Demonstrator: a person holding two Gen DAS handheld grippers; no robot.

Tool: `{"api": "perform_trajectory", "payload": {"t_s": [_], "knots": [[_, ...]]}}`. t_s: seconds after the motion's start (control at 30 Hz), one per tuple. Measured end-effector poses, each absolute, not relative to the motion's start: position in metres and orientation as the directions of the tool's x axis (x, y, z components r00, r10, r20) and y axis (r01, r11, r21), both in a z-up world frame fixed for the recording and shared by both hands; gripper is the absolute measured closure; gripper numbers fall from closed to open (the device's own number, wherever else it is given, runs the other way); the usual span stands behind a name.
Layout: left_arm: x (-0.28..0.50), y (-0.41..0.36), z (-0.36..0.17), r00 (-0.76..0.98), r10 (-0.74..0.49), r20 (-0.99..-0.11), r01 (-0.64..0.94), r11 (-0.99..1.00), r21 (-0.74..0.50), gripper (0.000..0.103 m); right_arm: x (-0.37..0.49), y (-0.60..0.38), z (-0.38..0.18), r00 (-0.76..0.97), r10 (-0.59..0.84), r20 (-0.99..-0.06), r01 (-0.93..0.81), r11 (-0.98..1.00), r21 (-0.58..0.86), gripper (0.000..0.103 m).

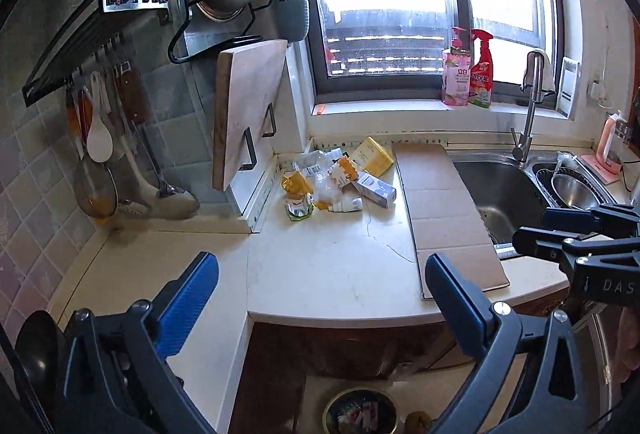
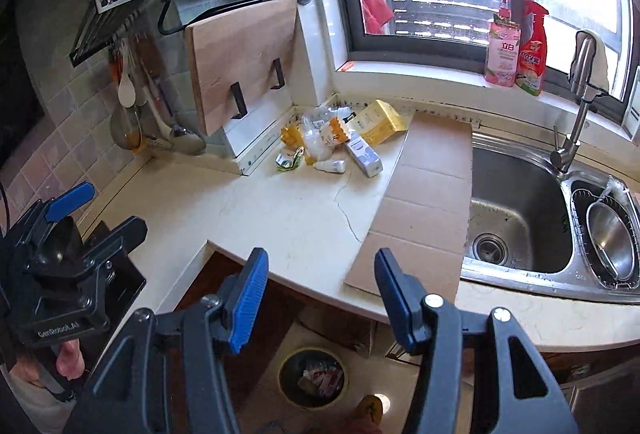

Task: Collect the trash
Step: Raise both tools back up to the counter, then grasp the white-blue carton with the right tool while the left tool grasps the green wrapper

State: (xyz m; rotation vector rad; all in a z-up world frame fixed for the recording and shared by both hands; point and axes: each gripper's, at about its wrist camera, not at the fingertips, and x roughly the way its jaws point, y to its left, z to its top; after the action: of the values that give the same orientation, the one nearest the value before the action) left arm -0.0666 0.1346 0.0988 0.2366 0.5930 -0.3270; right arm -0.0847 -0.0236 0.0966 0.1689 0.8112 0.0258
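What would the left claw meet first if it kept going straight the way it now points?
Probably the bare countertop just past the curved front edge. The left claw is open and empty, aimed down at that bare patch; the trash pile lies farther back near the corner. Depth is uncertain through the fisheye.

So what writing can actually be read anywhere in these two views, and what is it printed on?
"GenRoboLAI", roughly, last letters unsure: on the left gripper body, seen from the right wrist.
"DAS", cut off at the frame edge: on the right gripper body.
"立白": on the pink bottle on the windowsill.
Red spray bottle label: too blurred.
Trash pile packaging: too small to read.
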Motion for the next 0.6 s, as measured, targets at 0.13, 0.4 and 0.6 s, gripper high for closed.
{"api": "perform_trajectory", "payload": {"t_s": [0.13,0.4,0.6], "knots": [[-0.047,0.127,0.098,0.78,-0.218,-0.586,0.358,0.924,0.133,0.001,-0.07,-0.034,0.105,0.699,0.076,-0.711,0.04,0.988,0.146,0.047],[0.026,0.105,0.08,0.754,-0.161,-0.637,0.323,0.935,0.147,0.001,-0.007,-0.058,0.107,0.697,0.083,-0.712,0.003,0.993,0.12,0.042],[0.096,0.078,0.052,0.696,-0.117,-0.708,0.316,0.936,0.157,0.001,0.062,-0.079,0.083,0.655,0.102,-0.749,-0.024,0.993,0.115,0.041]]}}
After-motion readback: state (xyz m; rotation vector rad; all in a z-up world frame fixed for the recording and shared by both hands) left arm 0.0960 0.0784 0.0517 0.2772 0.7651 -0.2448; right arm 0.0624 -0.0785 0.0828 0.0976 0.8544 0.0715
